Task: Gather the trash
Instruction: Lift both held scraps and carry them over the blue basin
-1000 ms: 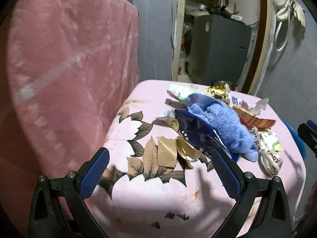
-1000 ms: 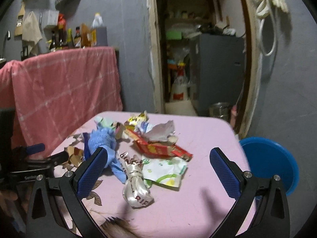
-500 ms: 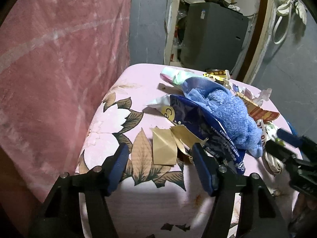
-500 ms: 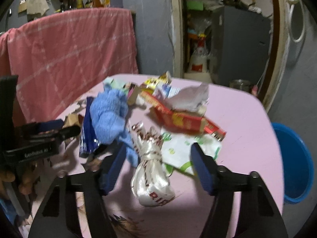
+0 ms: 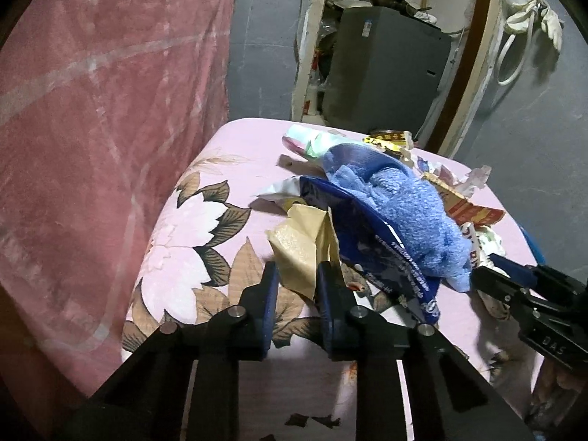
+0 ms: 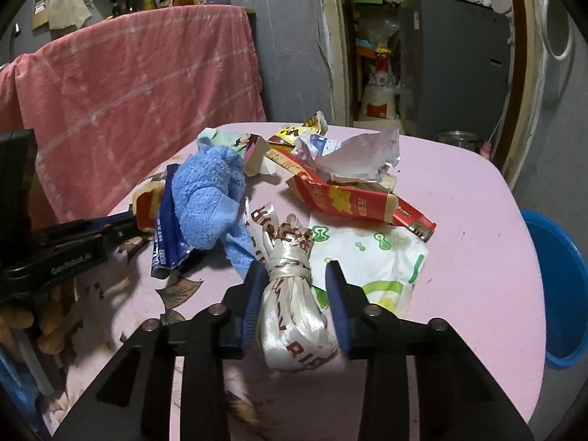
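Observation:
Trash lies in a pile on a pink table (image 6: 459, 191). My left gripper (image 5: 296, 273) is shut on a tan piece of paper (image 5: 299, 244), which stands up between its pads. Beside it lie a dark blue wrapper (image 5: 371, 242) and a blue fluffy cloth (image 5: 408, 213). My right gripper (image 6: 294, 272) has closed in on a bundle of white ribbon with red letters (image 6: 294, 294); its pads touch the bundle's sides. A red carton (image 6: 352, 198), crumpled white paper (image 6: 352, 158) and a white-green wrapper (image 6: 382, 257) lie beyond it.
A blue basin (image 6: 555, 294) stands on the floor right of the table. A pink blanket (image 5: 92, 128) hangs close on the left. A doorway with a grey cabinet (image 6: 452, 62) lies behind the table. The left gripper shows in the right wrist view (image 6: 73, 246).
Both grippers moved forward and down to the table and closed: the left on the tan paper, the right around the ribbon bundle. The tan paper has been lifted upright.

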`<state>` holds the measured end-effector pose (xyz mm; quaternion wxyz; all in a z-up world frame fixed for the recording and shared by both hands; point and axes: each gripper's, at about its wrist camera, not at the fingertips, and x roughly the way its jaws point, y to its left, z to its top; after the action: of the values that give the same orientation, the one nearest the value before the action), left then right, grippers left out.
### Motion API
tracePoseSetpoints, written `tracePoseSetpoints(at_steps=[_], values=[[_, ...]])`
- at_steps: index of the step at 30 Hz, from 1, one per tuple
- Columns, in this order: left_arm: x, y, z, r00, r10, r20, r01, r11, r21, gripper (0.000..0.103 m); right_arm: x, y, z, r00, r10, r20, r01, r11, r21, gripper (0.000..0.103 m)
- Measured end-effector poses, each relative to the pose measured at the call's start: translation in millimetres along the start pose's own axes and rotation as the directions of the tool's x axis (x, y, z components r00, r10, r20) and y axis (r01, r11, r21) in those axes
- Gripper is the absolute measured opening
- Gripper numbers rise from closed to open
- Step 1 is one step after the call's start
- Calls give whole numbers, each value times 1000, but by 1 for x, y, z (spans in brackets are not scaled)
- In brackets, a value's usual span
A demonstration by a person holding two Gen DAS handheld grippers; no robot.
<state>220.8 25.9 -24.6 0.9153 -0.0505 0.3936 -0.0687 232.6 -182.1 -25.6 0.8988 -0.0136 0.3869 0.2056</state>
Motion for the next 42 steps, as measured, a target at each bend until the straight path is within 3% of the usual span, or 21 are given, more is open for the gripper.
tracePoseSetpoints(at_steps=[3,11,20,27,34,38,42], values=[[-3,-3,-2,1000,-18,4,18,1000,2,8,2,1,-1,1000,11,-18,-11,1000,0,23],[-17,-15,-13,999,-22,34,22,1000,-3,6,-5,-5,-9,999,41,-11,-41,998,42,16],[-42,-50,-21,991,-51,122,49,999,17,6,-51,-15,-16,987,36,156,-49,995,84,16],[-57,-93,-7,969,-124,215,116,992,49,6,-95,-35,-15,949,18,314,-59,991,121,16],[-51,-151,14,927,-236,293,211,971,117,6,-133,-67,-13,897,-78,435,17,990,142,16],[-41,-192,26,906,-295,304,255,953,163,6,-149,-96,-14,868,-162,470,89,981,173,16],[-19,-233,39,900,-349,261,303,932,199,6,-158,-136,-17,844,-252,473,159,961,228,17]])
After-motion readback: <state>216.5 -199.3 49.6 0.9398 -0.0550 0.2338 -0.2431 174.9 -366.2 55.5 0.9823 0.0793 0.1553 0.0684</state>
